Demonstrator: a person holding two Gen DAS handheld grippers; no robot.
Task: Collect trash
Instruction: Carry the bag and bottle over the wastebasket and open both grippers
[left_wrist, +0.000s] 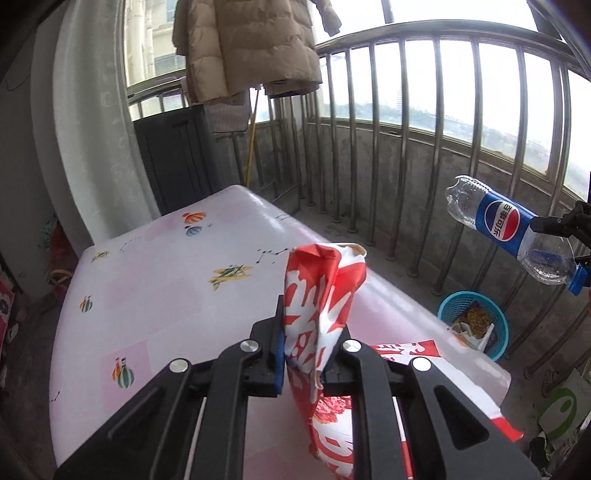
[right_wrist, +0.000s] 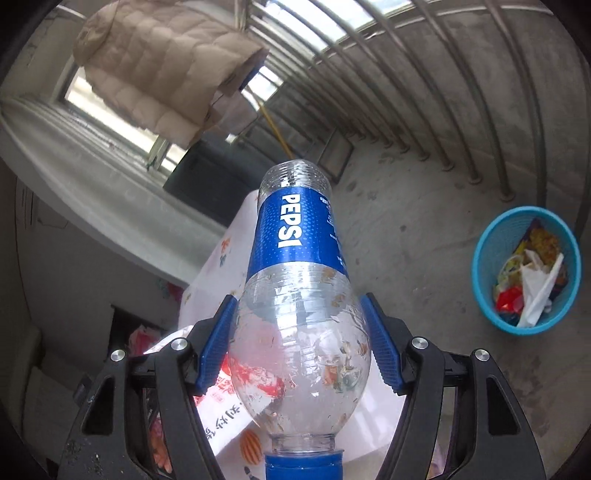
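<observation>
Left gripper (left_wrist: 301, 354) clamped on a crinkled red-and-white wrapper (left_wrist: 321, 295), held upright above the table (left_wrist: 166, 266). Right gripper (right_wrist: 299, 347) pinches the shoulder of a clear ribbed bottle (right_wrist: 295, 280) between blue pads, cap toward camera, base outward. Blue mesh basket (right_wrist: 491, 258) on floor, well apart.

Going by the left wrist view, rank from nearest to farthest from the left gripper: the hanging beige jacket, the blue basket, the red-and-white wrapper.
1. Red-and-white wrapper: pinched in the left gripper.
2. Blue basket: on the floor, right of the table.
3. Beige jacket: hanging by the far railing.
</observation>
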